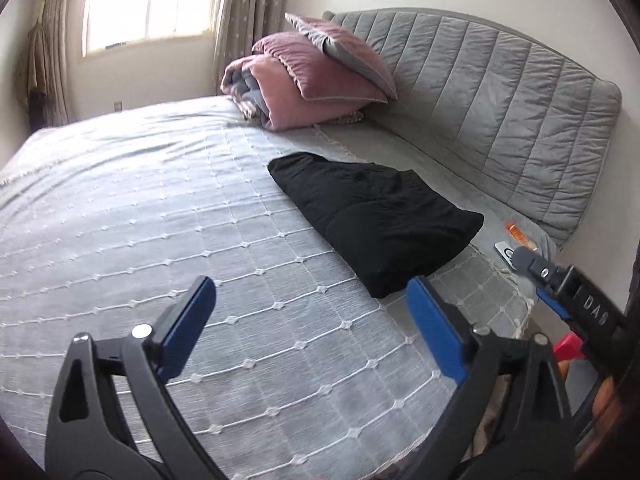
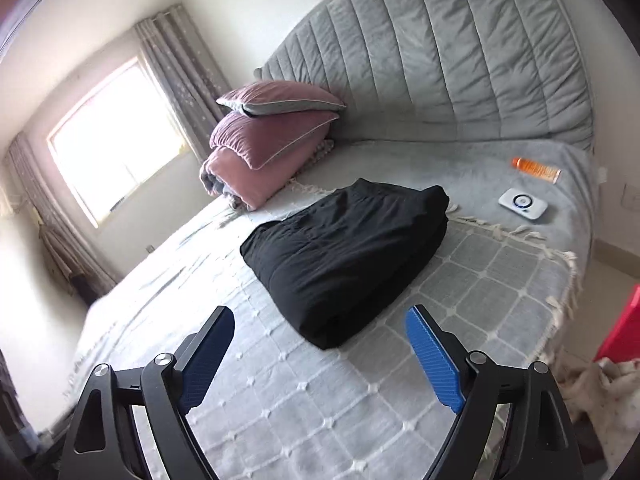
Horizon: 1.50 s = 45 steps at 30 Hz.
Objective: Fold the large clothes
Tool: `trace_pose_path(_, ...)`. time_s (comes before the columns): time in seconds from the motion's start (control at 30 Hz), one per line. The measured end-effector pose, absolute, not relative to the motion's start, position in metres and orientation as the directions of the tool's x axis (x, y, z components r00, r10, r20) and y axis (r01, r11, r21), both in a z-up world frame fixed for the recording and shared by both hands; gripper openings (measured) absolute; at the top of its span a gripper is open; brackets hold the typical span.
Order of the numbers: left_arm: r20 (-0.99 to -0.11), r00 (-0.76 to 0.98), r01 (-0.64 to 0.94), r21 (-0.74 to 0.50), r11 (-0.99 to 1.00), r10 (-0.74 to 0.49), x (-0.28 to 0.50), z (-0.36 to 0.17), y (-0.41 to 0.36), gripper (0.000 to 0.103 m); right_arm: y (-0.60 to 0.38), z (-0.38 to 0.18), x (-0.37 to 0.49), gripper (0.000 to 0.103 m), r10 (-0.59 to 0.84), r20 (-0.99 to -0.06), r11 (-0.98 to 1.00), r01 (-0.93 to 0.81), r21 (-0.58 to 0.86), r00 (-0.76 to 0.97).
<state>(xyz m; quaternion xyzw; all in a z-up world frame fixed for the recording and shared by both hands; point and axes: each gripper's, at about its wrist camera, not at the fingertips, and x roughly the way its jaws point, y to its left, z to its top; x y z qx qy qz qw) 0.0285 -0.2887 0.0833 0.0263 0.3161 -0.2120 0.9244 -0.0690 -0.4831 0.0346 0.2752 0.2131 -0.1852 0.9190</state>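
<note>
Bed with pale grey grid-stitched coverlet [image 2: 328, 400] fills both views, grey quilted padded headboard [image 2: 440, 60] upper right. Stack of pink velvet pillows [image 2: 276, 136] centre-left in the right-wrist view. Folded black garment bundle [image 2: 344, 256] lies mid-frame on the coverlet, touching neither tool. Left hand-held gripper [image 1: 310, 304]: jaws wide, empty. Right hand-held gripper [image 2: 320, 332]: jaws wide, empty. White flat device [image 2: 523, 204] and orange tube [image 2: 536, 169] right, near the headboard.

The right gripper [image 1: 532, 268] partly hides a white device [image 1: 505, 254]; a red object [image 2: 622, 326] is cut off
</note>
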Motion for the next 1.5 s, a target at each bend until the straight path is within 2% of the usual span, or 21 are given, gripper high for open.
trace_pose_path(0.07, -0.579, 0.711, 0.426, -0.097, 0.900, -0.399, 0.014, 0.089, -0.278, 0.099, -0.460, 0.036, -0.082, 0.089, -0.261, -0.498, 0.780, 0.485, 0.396, 0.827)
trace_pose_path(0.13, -0.577, 0.698, 0.454, -0.101, 0.885, -0.424, 0.001, 0.092, -0.273, 0.101, -0.444, 0.036, -0.090, 0.095, -0.290, -0.498, 0.774, 0.506, 0.380, 0.817)
trace_pose_path(0.23, -0.564, 0.706, 0.485, -0.056, 0.873, -0.429, -0.017, 0.094, -0.264, 0.102, -0.418, 0.032, -0.104, 0.096, -0.316, -0.473, 0.778, 0.510, 0.368, 0.823)
trace_pose_path(0.37, -0.521, 0.740, 0.496, -0.005, 0.868, -0.426, -0.030, 0.088, -0.252, 0.102, -0.390, 0.020, -0.110, 0.096, -0.375, -0.450, 0.814, 0.520, 0.259, 0.810)
trace_pose_path(0.47, -0.538, 0.727, 0.497, -0.014, 0.867, -0.426, -0.027, 0.076, -0.249, 0.102, -0.384, 0.011, -0.111, 0.096, -0.438, -0.447, 0.787, 0.573, 0.229, 0.780)
trace_pose_path(0.6, -0.538, 0.729, 0.506, 0.009, 0.862, -0.423, -0.024, 0.068, -0.251, 0.102, -0.382, 0.002, -0.110, 0.097, -0.423, -0.435, 0.795, 0.556, 0.243, 0.795)
trace_pose_path(0.77, -0.565, 0.723, 0.504, 0.037, 0.863, -0.398, -0.021, 0.058, -0.255, 0.102, -0.384, -0.008, -0.109, 0.098, -0.501, -0.440, 0.755, 0.624, 0.198, 0.745)
trace_pose_path(0.83, -0.557, 0.735, 0.496, 0.054, 0.867, -0.386, -0.022, 0.058, -0.256, 0.102, -0.385, -0.012, -0.109, 0.103, -0.516, -0.439, 0.747, 0.637, 0.188, 0.735)
trace_pose_path(0.9, -0.560, 0.736, 0.491, 0.054, 0.869, -0.381, -0.021, 0.057, -0.256, 0.102, -0.385, -0.017, -0.107, 0.103, -0.530, -0.436, 0.746, 0.644, 0.168, 0.727)
trace_pose_path(1.2, -0.574, 0.742, 0.456, 0.052, 0.888, -0.347, 0.000, 0.038, -0.256, 0.102, -0.384, -0.029, -0.096, 0.103, -0.543, -0.442, 0.758, 0.643, 0.107, 0.714)
trace_pose_path(1.5, -0.583, 0.727, 0.476, 0.048, 0.878, -0.362, 0.000, 0.028, -0.263, 0.102, -0.388, -0.031, -0.096, 0.103, -0.562, -0.449, 0.736, 0.668, 0.112, 0.695)
